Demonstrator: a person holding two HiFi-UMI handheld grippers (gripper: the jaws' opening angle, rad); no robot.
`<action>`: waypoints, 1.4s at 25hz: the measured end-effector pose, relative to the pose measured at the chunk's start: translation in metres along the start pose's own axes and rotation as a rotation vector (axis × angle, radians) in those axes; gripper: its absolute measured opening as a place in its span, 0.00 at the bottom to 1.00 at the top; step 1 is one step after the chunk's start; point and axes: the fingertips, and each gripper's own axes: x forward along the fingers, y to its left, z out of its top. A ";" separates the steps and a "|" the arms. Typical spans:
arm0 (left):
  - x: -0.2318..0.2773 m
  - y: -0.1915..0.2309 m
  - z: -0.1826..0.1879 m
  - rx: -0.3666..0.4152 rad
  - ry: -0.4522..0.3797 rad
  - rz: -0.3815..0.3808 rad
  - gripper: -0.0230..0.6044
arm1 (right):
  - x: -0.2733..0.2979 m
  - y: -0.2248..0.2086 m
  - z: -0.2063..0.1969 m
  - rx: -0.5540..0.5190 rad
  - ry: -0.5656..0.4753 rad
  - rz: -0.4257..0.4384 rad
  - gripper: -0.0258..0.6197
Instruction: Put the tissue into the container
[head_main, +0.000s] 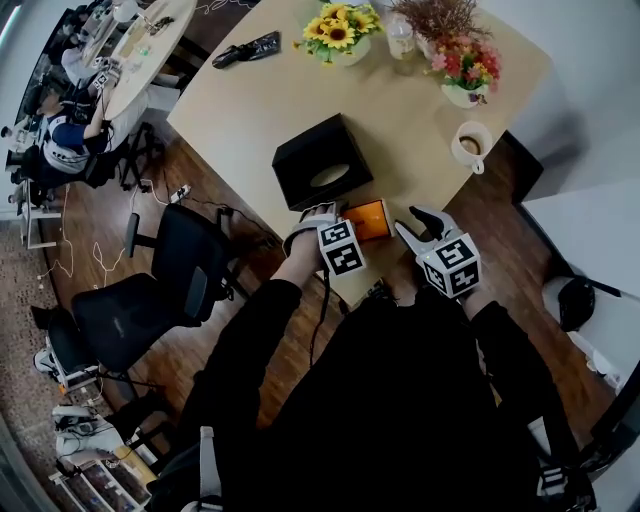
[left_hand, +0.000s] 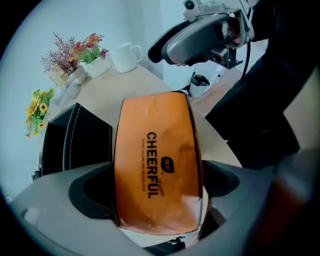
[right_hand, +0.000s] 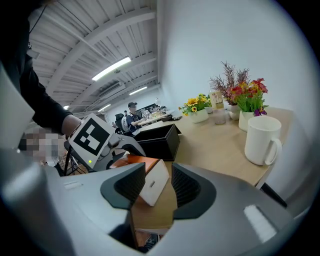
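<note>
As L gripper (head_main: 322, 213) overhangs, tissue pack (head_main: 368, 220) part-hidden

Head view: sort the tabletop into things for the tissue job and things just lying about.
For the job:
orange tissue pack
black container

Just lying about:
white mug
sunflowers
pink flowers

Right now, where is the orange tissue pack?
In the head view the orange tissue pack lies at the near edge of the table, right beside the black container, between the open jaws of the left gripper.
</note>
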 end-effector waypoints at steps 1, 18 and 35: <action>0.001 0.001 0.000 -0.002 0.005 -0.001 0.87 | 0.000 -0.001 0.000 0.002 -0.003 -0.001 0.30; -0.024 0.003 -0.008 -0.107 -0.044 0.116 0.74 | -0.006 -0.001 -0.003 0.021 -0.010 -0.002 0.29; -0.039 -0.003 -0.044 -0.632 -0.271 0.205 0.72 | 0.018 0.034 -0.010 -0.123 0.060 0.105 0.38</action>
